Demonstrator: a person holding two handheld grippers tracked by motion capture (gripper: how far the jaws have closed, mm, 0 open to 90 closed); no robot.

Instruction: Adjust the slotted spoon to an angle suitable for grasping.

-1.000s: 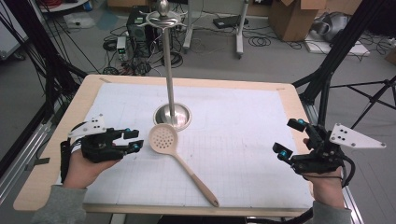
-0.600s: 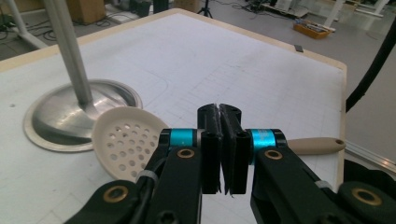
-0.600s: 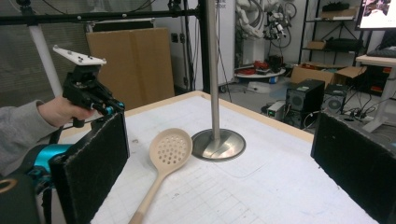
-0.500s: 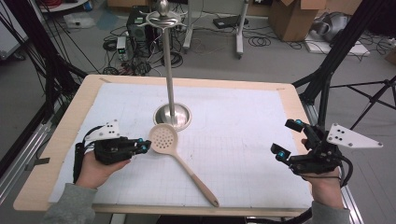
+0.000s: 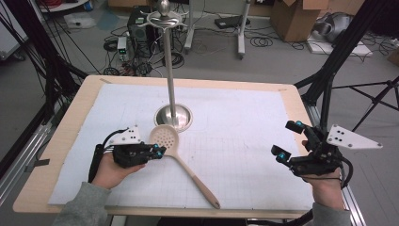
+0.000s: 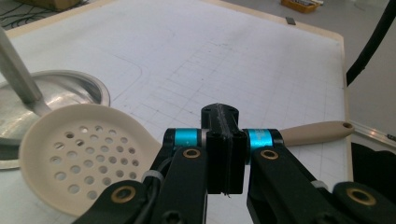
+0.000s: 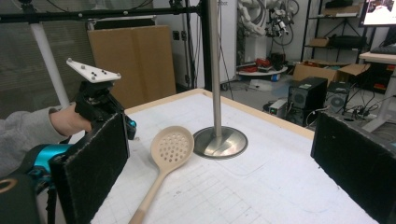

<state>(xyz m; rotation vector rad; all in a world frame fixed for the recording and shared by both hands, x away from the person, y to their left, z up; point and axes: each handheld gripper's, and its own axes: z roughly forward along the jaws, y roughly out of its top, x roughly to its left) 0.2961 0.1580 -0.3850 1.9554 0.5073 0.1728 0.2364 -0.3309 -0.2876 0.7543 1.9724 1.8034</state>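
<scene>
High view showed your left claw (image 5: 157, 151) low on the bench (image 5: 61, 141), jaws pressed flat together on nothing, tips just beside the near rim of the slotted spoon's bowl. The slotted spoon (image 5: 181, 162) lay flat on the white mat, bowl up by the stand's base, handle running toward you and to the right. In the left gripper view the clenched jaws sat in front of the neck, where bowl met handle, with the handle's holed end (image 6: 345, 125) poking out to the right.

To take the spoon well, you needed to part those jaws first, then come down astride the neck or upper handle rather than the wide bowl; the piece looked light and smooth, so a square, firm pinch seemed the safer bet against it swivelling.

Next along stood the metal hanging stand (image 5: 170, 70), its dished base (image 5: 174, 116) the nearest thing to a container; it held nothing but its own pole. The spoon's perforated bowl (image 7: 173, 143) was likewise bare.

Far right, your right claw (image 5: 286, 141) hovered well apart from the spoon, jaws wide, grasping nothing.
</scene>
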